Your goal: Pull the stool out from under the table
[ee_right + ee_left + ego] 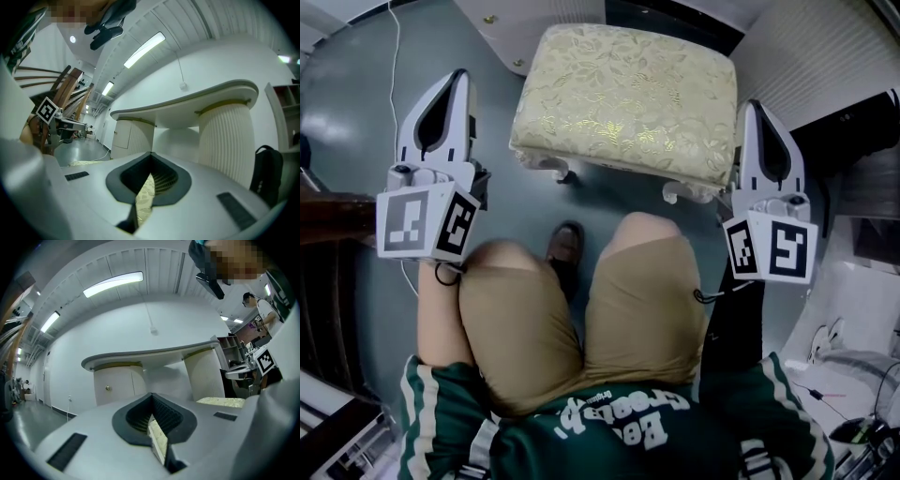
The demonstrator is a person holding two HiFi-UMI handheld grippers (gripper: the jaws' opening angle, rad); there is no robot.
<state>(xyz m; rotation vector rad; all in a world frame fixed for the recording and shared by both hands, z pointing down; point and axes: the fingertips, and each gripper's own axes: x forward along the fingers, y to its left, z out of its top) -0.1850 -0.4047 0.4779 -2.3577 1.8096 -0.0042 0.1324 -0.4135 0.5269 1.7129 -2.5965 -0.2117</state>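
Left claw (455, 84) held out level on the left, jaws together. Right claw (757, 112) level on the right, jaws together, pointing the same way. The two run roughly parallel, well apart. Left forearm (439, 323) bare, beside bent knees (642, 239).

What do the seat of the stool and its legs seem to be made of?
The seat looks like padded woven fabric, cream with a slightly shiny gold leaf pattern and soft, rounded corners. The legs are cream-white, smooth and curved, probably painted wood, though moulded plastic cannot be excluded.
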